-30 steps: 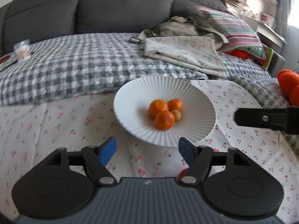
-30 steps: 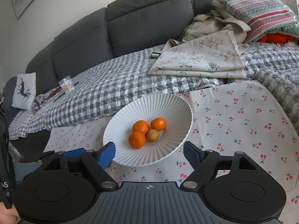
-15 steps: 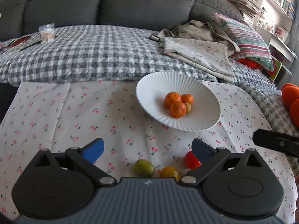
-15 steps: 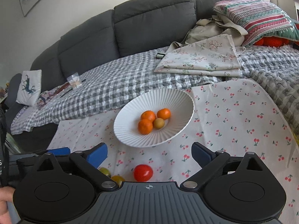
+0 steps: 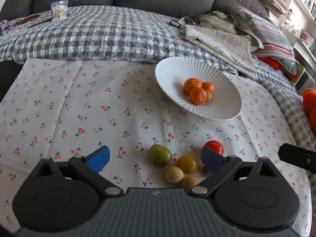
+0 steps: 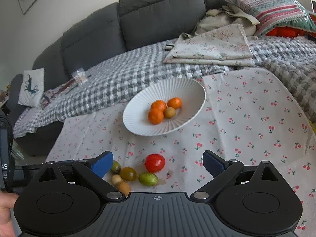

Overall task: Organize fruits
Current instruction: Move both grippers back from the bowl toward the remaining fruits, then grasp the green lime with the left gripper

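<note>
A white ribbed bowl (image 5: 167, 73) (image 6: 138, 106) on the cherry-print cloth holds three oranges (image 5: 197, 95) (image 6: 156, 115) and a small tan fruit (image 5: 209, 95). Nearer me lies a loose cluster: a red tomato (image 5: 214, 147) (image 6: 155, 163), a green fruit (image 5: 160, 155) (image 6: 148, 178), a yellow tomato (image 5: 186, 164) (image 6: 128, 173) and two pale round fruits (image 5: 173, 174) (image 6: 116, 178). My left gripper (image 5: 155, 154) hovers wide over the cluster, its jaws closing slightly with no pad touching a fruit. My right gripper (image 6: 158, 159) stands open above the red tomato, gripping nothing.
Behind the cloth a grey checked blanket (image 5: 98, 31) covers a dark sofa (image 6: 158, 9), with folded fabric (image 6: 213, 47), a striped pillow (image 6: 272, 9) and a small clear bag (image 5: 59, 9). Orange objects (image 5: 310, 102) sit at the right edge. A hand (image 6: 6, 207) shows lower left.
Both grippers have drawn back from the bowl, which now looks smaller and farther. The loose fruit cluster has come into view. Both pairs of jaws stand wider than a second ago.
</note>
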`<state>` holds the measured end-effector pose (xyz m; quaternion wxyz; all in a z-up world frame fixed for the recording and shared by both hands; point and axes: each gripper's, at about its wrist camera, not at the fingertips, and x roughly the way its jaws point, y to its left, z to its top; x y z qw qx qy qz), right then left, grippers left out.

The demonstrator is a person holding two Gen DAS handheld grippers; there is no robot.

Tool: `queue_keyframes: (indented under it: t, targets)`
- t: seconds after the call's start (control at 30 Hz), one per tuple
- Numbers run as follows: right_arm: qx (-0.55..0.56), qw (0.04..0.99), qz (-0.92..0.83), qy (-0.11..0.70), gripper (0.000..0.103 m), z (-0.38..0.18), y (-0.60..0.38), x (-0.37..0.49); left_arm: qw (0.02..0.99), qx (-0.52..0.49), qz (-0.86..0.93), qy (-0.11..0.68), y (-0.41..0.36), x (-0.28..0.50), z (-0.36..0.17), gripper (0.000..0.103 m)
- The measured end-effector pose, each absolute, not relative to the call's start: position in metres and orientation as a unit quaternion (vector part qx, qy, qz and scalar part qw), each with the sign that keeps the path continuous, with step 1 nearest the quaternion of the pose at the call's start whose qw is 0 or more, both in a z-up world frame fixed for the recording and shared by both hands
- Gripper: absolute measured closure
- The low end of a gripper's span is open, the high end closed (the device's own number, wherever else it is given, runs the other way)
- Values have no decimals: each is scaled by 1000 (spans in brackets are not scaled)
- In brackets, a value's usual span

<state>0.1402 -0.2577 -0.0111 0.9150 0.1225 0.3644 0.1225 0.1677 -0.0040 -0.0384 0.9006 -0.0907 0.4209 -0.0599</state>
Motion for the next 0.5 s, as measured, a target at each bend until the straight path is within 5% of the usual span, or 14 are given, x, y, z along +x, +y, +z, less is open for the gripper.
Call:
queue_keyframes:
  t: [0.5]
  targets:
    - [114, 902, 106, 402, 5, -38, -247, 150, 882, -161, -32, 442, 0, 192, -74, 34]
